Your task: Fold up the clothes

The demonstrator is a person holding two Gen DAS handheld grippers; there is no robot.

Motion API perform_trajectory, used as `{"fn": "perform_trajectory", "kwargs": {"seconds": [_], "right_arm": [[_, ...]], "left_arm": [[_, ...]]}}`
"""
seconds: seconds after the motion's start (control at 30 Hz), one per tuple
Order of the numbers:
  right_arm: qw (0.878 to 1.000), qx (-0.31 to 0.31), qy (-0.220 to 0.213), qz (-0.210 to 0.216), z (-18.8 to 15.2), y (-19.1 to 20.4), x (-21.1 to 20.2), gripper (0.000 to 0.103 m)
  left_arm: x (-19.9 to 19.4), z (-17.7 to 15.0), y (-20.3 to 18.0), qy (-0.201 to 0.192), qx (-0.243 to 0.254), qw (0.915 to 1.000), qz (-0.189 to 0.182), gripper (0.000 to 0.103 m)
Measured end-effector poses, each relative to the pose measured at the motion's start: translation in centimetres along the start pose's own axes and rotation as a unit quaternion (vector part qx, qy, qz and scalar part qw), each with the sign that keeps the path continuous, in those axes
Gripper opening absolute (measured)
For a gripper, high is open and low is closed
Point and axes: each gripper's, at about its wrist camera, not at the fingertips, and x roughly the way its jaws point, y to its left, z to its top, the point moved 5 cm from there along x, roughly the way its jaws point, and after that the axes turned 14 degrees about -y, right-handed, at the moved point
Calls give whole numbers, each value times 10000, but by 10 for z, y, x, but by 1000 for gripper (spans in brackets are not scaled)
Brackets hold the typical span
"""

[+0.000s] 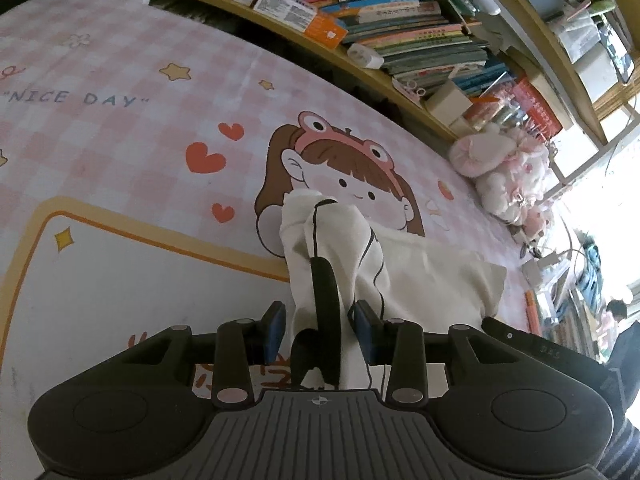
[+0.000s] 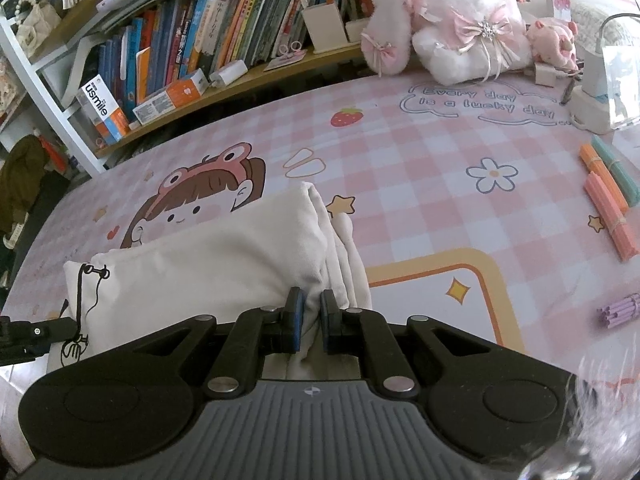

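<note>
A white garment with black line print (image 2: 208, 256) lies folded on the pink checked table mat (image 2: 420, 168). My right gripper (image 2: 311, 320) is shut on its bunched right edge. In the left wrist view the same garment (image 1: 340, 248) rises between my left gripper's fingers (image 1: 320, 330). The jaws stand apart around the white cloth and a black part of it. They are not pressed on it. The left gripper also shows at the left edge of the right wrist view (image 2: 36, 336).
A bookshelf (image 2: 192, 52) packed with books runs along the table's far side. A pink and white plush rabbit (image 2: 460, 24) sits at the back. Bundles of coloured sticks (image 2: 608, 208) and a white charger (image 2: 600, 80) lie at the right.
</note>
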Motion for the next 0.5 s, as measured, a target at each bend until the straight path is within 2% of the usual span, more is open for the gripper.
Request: {"fn": "perform_trajectory", "kwargs": {"seconds": [0.13, 0.23, 0.3, 0.37, 0.5], "right_arm": [[10000, -34, -3, -54, 0, 2, 0, 8], [9999, -26, -36, -136, -1, 3, 0, 8], [9998, -37, -61, -192, -2, 5, -1, 8], [9997, -43, -69, -249, -2, 6, -1, 8], [9993, -42, -69, -367, -2, 9, 0, 8]], "left_arm": [[6, -2, -1, 107, -20, 9999, -74, 36], [10, -4, -2, 181, -31, 9997, -140, 32], [9, -5, -6, 189, 157, 9995, -190, 21], [6, -4, -12, 157, 391, 9988, -249, 17], [1, 4, -17, -3, 563, 9979, -324, 15]]}}
